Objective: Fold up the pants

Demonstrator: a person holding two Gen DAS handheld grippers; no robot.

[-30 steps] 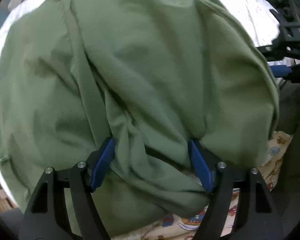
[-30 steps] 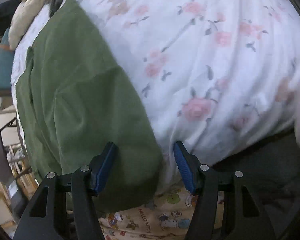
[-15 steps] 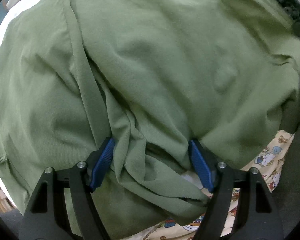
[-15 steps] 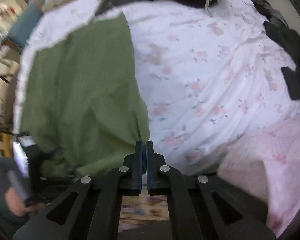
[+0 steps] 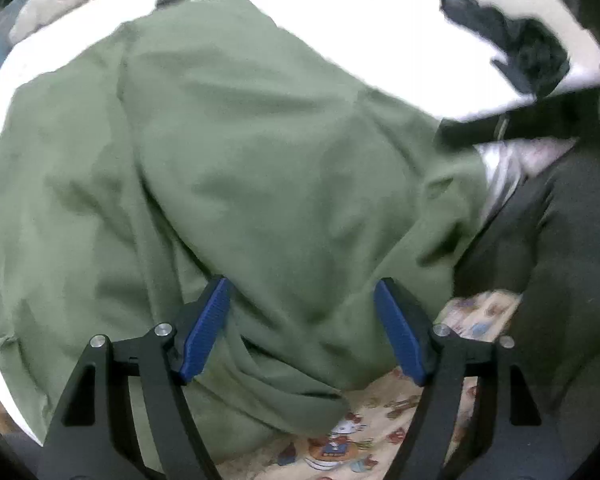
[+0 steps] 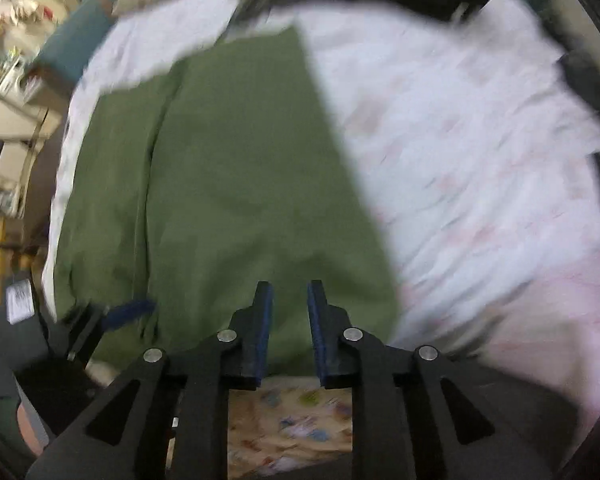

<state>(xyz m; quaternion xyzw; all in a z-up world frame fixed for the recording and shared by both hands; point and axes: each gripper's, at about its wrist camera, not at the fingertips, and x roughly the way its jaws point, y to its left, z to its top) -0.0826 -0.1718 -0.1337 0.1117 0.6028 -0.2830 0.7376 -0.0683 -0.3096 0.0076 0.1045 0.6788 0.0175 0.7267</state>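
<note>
The olive-green pants (image 5: 260, 160) lie spread on the white floral bed sheet (image 6: 460, 160), with a long fold line down the left part. My left gripper (image 5: 302, 320) hovers over their near edge with its jaws wide; cloth lies under the blue pads (image 5: 204, 332), not pinched. My right gripper (image 6: 288, 312) hangs above the pants (image 6: 240, 180) near their right edge. Its jaws are opening and stand a narrow gap apart with nothing between them. The left gripper's blue pad (image 6: 128, 312) shows blurred at the lower left of the right wrist view.
A cartoon-print sheet (image 5: 360, 440) covers the near bed edge. A pink blanket (image 6: 560, 320) lies to the right, dark clothes (image 5: 532, 52) at the far right, a teal pillow (image 6: 72, 44) and a beige one at the far left. A person's hand (image 6: 24, 432) is at the lower left.
My right gripper shut at the pants' right edge, then rose, swung over the pants and parted slightly. My left gripper lifted, and the cloth bunched between its pads has slackened.
</note>
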